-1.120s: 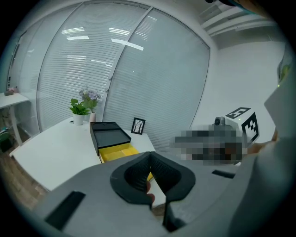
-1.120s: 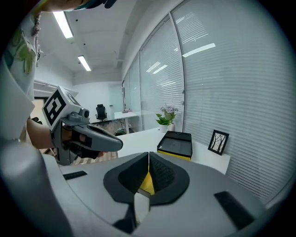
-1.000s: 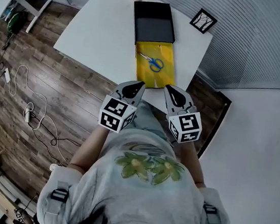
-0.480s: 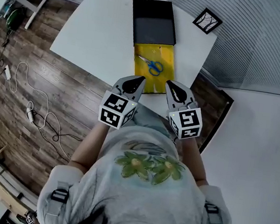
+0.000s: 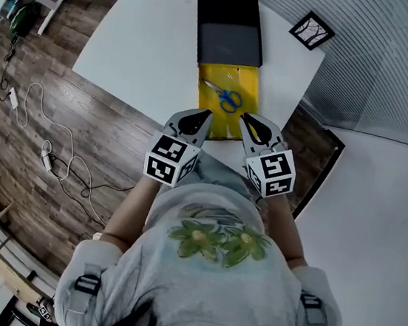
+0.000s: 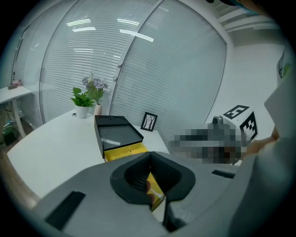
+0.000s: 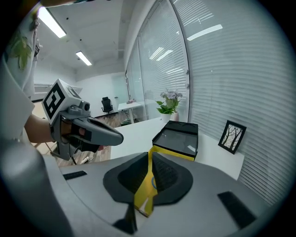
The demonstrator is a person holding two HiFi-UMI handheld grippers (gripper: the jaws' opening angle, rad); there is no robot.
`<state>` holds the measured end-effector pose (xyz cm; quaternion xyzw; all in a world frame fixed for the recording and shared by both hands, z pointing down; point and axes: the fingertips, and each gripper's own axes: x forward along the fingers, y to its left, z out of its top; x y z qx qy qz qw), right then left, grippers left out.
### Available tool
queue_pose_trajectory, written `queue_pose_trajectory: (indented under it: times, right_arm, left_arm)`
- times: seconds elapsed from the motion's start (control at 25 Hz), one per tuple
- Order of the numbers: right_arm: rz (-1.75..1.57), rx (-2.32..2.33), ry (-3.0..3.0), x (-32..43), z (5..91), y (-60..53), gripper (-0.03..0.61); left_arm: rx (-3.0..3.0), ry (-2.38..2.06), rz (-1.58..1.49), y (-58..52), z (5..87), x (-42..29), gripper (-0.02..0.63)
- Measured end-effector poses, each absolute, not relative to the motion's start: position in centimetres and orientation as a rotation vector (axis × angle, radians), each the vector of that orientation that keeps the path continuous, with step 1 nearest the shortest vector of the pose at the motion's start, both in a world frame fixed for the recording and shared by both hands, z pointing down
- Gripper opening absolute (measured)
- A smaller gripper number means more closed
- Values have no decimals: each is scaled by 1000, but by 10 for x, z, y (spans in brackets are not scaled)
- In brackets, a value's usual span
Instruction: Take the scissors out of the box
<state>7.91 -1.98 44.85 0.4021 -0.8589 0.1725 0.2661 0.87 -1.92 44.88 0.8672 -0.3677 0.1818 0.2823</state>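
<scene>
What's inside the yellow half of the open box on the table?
Blue-handled scissors lie on the yellow lining, nothing else showing. In the head view the left claw and right claw cover its near corners, so those spots are unseen.

My scissors [image 5: 226,96], blue-handled with thin metal blades, lie flat in the yellow tray of the open box [image 5: 224,124], handles nearer me and tips angled away to my left, with the box's black lid [image 5: 228,39] lying just beyond on the white table [image 5: 145,46].
</scene>
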Motion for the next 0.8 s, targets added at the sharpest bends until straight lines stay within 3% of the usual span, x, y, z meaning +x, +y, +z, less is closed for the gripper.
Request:
queue_pose_trajectory:
  times: [0.4, 0.8]
  right_arm:
    - [505, 1027, -2291, 77, 468, -30, 11]
    - [531, 968, -2245, 75, 496, -37, 57]
  left_arm:
    - [2296, -978, 517, -30, 462, 12, 6]
    - [2256, -986, 524, -35, 475, 11, 6]
